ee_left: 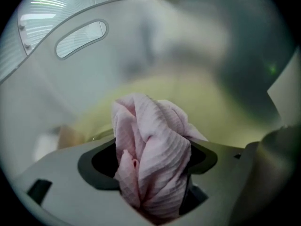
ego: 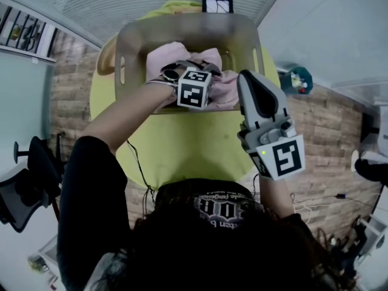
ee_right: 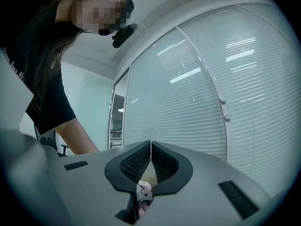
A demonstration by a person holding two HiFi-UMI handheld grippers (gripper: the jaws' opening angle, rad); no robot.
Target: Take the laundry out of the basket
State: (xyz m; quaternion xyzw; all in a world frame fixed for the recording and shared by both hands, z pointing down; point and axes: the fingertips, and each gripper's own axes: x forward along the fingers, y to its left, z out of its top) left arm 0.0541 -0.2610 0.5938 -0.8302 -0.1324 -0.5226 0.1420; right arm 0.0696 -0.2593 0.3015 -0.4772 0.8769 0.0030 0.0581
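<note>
The step in hand is the pick-up of the first piece. The left gripper reaches down into the basket, and its fingers are clamped on a bunched fold of pink cloth. The fold stands up between them and spills past their tips. Beyond the fingertips lies the pale basket wall with its handle slot, so the grip sits inside the basket. The rest of the pink laundry lies heaped there too.

The right gripper is held off to the side, outside the basket. It points up at the window blinds, fingers pressed together with nothing between them.

Next, I judge, the left gripper must lift until the trailing cloth clears the rim, then carry it out over the yellow-green worktop. The cloth may drag other pieces along, so the free right fingers could help.
</note>
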